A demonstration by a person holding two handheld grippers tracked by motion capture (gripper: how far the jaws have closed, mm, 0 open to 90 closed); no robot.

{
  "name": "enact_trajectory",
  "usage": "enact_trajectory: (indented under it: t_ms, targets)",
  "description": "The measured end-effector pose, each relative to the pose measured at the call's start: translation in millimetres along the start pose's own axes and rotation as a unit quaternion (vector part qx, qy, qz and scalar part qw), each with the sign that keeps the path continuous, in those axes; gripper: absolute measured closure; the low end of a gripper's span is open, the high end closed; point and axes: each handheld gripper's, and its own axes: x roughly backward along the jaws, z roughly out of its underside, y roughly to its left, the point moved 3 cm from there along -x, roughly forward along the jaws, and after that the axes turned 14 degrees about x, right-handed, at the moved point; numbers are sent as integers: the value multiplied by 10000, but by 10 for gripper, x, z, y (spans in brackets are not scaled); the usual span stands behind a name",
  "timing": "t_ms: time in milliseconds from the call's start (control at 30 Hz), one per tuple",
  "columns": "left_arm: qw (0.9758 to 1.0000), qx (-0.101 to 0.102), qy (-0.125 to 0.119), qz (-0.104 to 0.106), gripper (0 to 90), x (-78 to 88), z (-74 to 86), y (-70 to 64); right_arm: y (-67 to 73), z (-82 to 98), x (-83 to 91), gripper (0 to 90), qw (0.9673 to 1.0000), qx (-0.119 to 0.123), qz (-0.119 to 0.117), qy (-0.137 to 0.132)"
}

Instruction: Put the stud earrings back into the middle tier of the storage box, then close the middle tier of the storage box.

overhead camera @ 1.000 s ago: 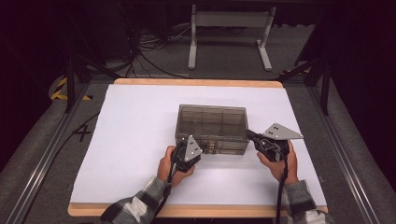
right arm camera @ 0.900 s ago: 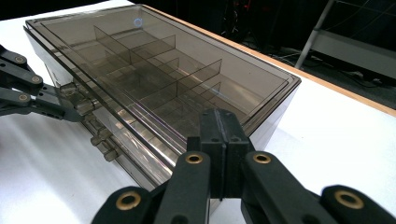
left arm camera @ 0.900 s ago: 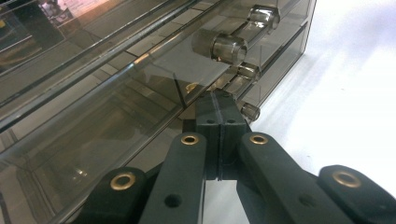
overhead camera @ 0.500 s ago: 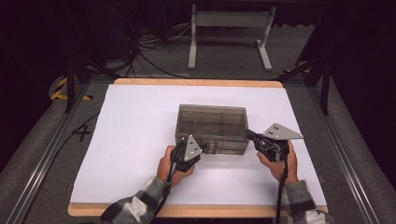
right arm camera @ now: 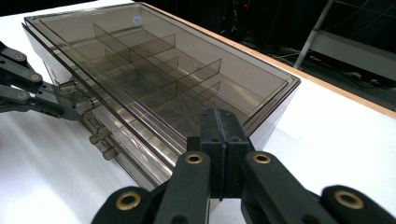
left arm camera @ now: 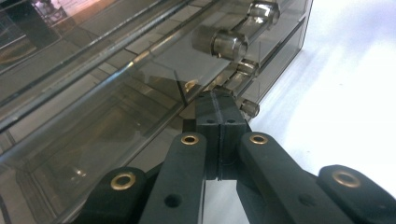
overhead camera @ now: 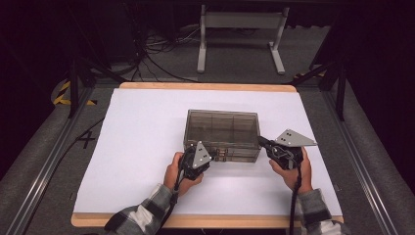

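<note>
Here, smoky drawer box (overhead camera: 222,132) lying crosswise, knobs facing the person, both hand-held grippers (overhead camera: 195,159) (overhead camera: 262,143) closed together, empty.

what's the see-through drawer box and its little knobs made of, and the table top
Smoky transparent drawer box: likely rigid acrylic-type plastic, glossy; dividers show through and reflections streak its walls. Round clear knobs: same tinted plastic, apparently. White table top: matte, with a pale wood-looking edge.

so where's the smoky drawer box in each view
high view: drawer box at mid-table, between the two grippers.
left gripper view: fills the upper left, its front close above the shut fingers.
right gripper view: runs from the upper left down to the centre.
shared landmark: the round drawer knobs on its front.
</note>
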Motion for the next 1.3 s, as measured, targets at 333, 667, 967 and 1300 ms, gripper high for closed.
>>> enact_trajectory:
  t_ms: [333,667,967,1300]
  targets:
    - [10000,-81,-10,-15,898,55,-3,8,10,-4,1,900,10000,41,32,20]
    - [9999,-55,-130,90,898,98,9,-8,27,-19,1,900,9998,166,105,88]
    - [9999,-93,-103,42,887,200,15,28,84,-52,-1,900,9983,385,365,236]
    - [9998,-114,-176,0,878,361,8,134,112,-69,60,883,9979,491,373,197]
